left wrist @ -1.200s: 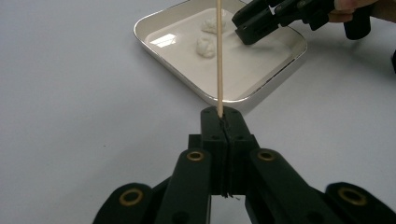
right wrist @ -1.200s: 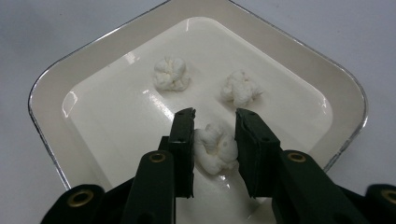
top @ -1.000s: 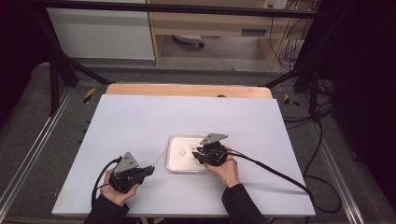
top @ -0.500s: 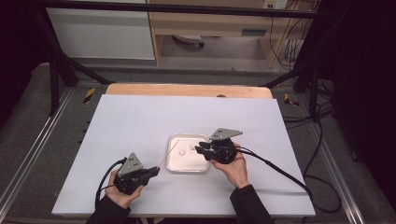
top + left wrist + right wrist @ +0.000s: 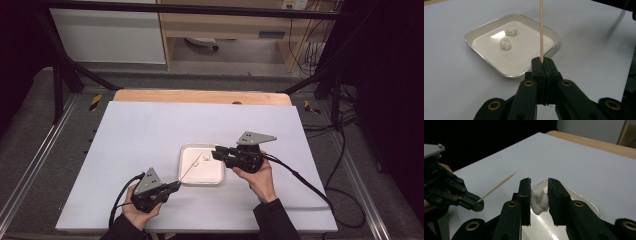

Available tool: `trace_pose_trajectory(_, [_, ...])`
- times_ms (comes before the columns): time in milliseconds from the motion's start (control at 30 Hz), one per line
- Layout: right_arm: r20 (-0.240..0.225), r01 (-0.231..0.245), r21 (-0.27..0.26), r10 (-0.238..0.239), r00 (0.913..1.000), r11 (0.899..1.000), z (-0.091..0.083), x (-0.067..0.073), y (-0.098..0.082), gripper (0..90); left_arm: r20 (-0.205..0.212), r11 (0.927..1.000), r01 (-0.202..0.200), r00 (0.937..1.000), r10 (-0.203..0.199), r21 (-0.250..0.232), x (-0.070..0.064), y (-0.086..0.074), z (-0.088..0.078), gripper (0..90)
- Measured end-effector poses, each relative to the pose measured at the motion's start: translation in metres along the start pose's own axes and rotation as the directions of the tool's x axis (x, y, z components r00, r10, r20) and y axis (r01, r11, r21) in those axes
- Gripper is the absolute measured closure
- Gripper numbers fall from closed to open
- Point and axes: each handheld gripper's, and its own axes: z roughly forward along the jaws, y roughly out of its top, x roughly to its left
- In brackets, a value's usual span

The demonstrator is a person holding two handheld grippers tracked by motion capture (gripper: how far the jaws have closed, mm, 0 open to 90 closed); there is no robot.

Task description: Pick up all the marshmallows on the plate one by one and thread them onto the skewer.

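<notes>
Left tongs clamped on wooden skewer angled over white tray on bench; right tongs gripping white lump above tray's right side, evidently for spearing.

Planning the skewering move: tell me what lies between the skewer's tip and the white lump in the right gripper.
Nothing solid. In the right gripper view, bare table separates the skewer from the lump pinched by the right gripper.
</notes>
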Motion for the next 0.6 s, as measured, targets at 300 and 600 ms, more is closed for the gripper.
trace_pose_trajectory(300, [-0.076, -0.076, -0.069, 0.070, 0.9946, 0.995, -0.0053, -0.0022, 0.0083, 73.5, 0.008, 0.9999, -0.011, 0.9999, 0.011, -0.005, -0.0066, 0.0006, 0.0051, 88.8])
trace_pose_trajectory(600, [-0.122, -0.120, -0.080, 0.110, 0.9865, 0.990, -0.0012, -0.0036, 0.0091, 73.7, 0.011, 0.9997, -0.023, 0.9997, 0.023, -0.011, -0.0089, 0.0011, 0.0051, 88.8])
